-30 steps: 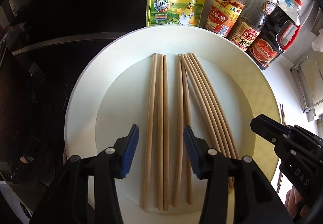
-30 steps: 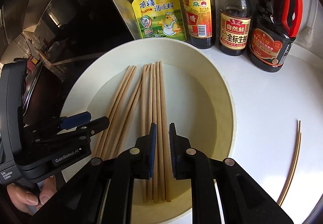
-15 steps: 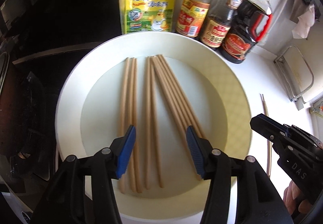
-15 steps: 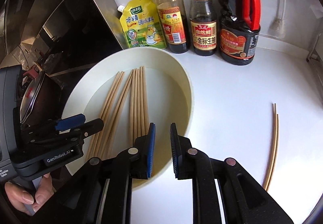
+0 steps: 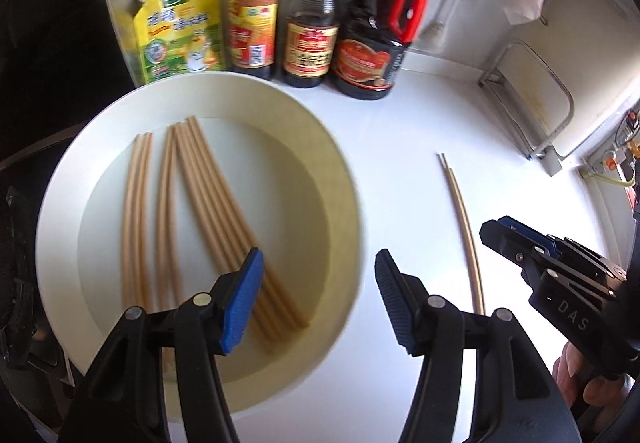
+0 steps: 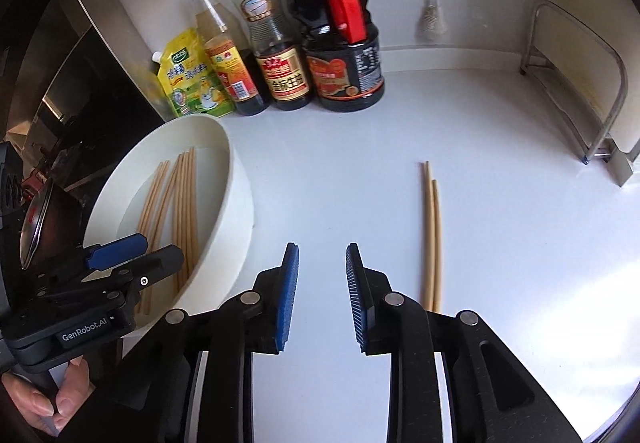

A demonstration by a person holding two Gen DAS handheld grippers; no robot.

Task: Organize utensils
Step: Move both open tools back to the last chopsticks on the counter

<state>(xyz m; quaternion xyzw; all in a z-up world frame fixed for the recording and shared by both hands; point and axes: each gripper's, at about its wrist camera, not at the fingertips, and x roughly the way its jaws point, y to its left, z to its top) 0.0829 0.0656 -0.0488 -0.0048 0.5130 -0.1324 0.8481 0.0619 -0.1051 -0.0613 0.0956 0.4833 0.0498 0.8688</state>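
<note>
The white countertop (image 6: 500, 243) carries a wide white bowl (image 5: 344, 179) holding about nine chopsticks (image 5: 216, 203), though blur makes the count uncertain. A loose pair (image 6: 432, 235) lies well apart on the counter. The right gripper (image 6: 322, 283) hangs open and empty beside that pair, likely fetching it next. The left gripper (image 5: 318, 299) gapes empty over the bowl's rim.

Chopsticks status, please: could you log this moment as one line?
left tongs: open, empty | right tongs: open, empty | chopstick pair: on counter | other chopsticks: in bowl

Black hand-held gripper (image 6: 318, 291), ribbed blue pads (image 6: 289, 293), silver pivot screws
</note>
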